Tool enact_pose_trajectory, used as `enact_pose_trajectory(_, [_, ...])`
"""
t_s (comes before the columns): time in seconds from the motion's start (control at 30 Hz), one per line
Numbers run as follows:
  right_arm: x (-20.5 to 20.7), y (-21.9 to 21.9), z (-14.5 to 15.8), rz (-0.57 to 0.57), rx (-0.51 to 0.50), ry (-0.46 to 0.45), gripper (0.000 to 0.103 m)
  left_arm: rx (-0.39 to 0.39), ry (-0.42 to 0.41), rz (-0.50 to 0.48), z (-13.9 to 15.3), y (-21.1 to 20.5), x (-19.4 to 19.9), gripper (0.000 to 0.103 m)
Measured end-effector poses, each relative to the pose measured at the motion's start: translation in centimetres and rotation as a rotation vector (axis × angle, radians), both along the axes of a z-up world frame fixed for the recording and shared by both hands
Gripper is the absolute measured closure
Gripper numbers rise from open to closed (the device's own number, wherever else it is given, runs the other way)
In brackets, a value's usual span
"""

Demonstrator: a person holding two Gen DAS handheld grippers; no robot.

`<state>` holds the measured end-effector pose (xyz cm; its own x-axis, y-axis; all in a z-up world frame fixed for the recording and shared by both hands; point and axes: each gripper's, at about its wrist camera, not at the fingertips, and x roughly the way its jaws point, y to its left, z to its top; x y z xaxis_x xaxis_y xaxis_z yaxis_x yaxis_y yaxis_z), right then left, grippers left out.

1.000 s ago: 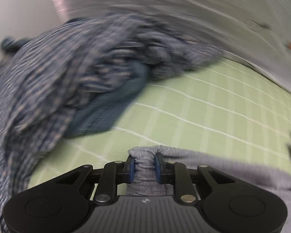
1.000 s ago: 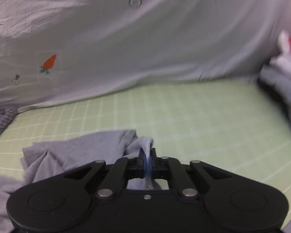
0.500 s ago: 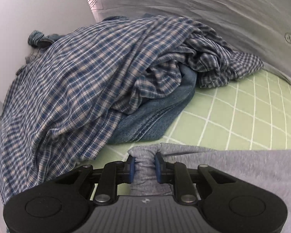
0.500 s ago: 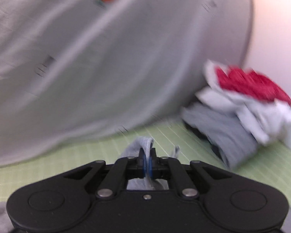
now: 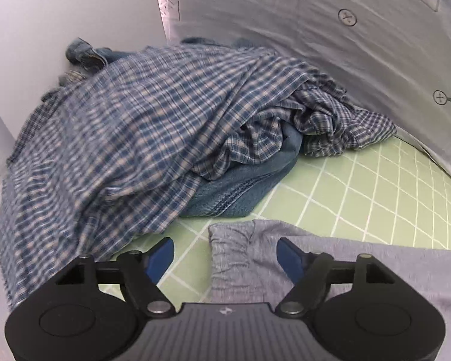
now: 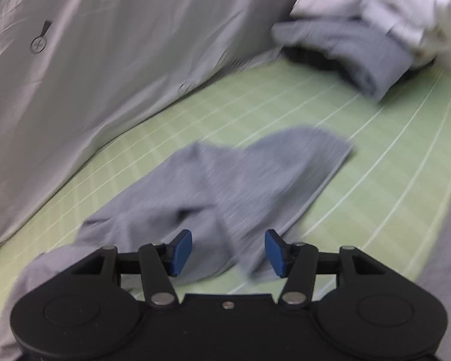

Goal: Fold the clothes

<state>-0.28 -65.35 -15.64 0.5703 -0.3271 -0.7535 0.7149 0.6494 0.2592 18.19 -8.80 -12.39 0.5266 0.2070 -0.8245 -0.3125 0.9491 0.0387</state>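
The green grid-lined tabletop (image 6: pixel 360 138) carries everything, with a pale creased sheet (image 6: pixel 135 45) hung behind it. On it the grey knit garment (image 6: pixel 225 186) lies spread. From the right tool (image 6: pixel 228 252) its long axis runs away and to the right toward a straight hemmed end, while its gathered, ribbed end (image 5: pixel 231 258) sits directly under the left tool (image 5: pixel 225 255). Each tool is thus nearest its own end — a fold would likely bring one end over the other. Both tools have just been opening; their blue pads stand apart, clear of the cloth lying between them. The fabric looks soft, thin and limp. Beyond the left tool lies a heap of blue checked shirt (image 5: pixel 153 138) over denim (image 5: pixel 240 189); beyond the right, a stack of grey, white and red clothes (image 6: pixel 369 36).
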Motion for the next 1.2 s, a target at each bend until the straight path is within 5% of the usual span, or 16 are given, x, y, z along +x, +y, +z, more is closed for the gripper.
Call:
enact_pose_trajectory(0.13, [1.4,0.8,-1.0,0.032,0.015,0.001,0.048,0.025,0.008,-0.029,0.6,-1.3,-1.2,0.025])
enact_pose_trajectory(0.2, [2.2,0.9,-1.2,0.048,-0.013,0.01,0.055,0.019,0.019,-0.059,0.6,-2.3,-2.2,0.025])
enact_pose_trajectory(0.27, [2.8,1.1,-1.4,0.083,-0.059,0.044,0.09,0.026,0.024,-0.085,0.7,-3.7,-3.0,0.025])
enact_pose_trajectory(0.33, [3.1,1.1,-1.2,0.126,-0.092,0.07,0.098,0.021,0.024,-0.117,1.0,-5.2,-4.0,0.025])
enact_pose_trajectory(0.7, [-3.6,0.4,1.3,0.263,-0.017,0.045,0.099,-0.015,0.06,-0.316,0.4,-15.3,-9.9,0.025])
enact_pose_trajectory(0.8, [-4.6,0.9,1.9,0.343,-0.066,0.083,0.088,-0.038,0.09,-0.338,-0.4,-18.1,-10.9,0.025])
enact_pose_trajectory(0.87, [-5.0,1.2,2.4,0.392,-0.122,0.113,0.067,-0.051,0.107,-0.362,-0.8,-19.9,-11.4,0.021])
enact_pose_trajectory(1.07, [-4.2,0.7,0.8,0.55,-0.222,0.237,0.062,-0.035,0.168,-0.383,-2.9,-23.6,-10.6,0.02])
enact_pose_trajectory(1.13, [-3.8,-0.3,-0.1,0.576,-0.181,0.247,0.062,-0.039,0.197,-0.377,-3.7,-24.4,-10.1,0.02])
enact_pose_trajectory(1.2, [-3.6,-1.2,-0.2,0.624,-0.173,0.221,0.083,-0.033,0.211,-0.392,-4.2,-25.0,-9.6,0.019])
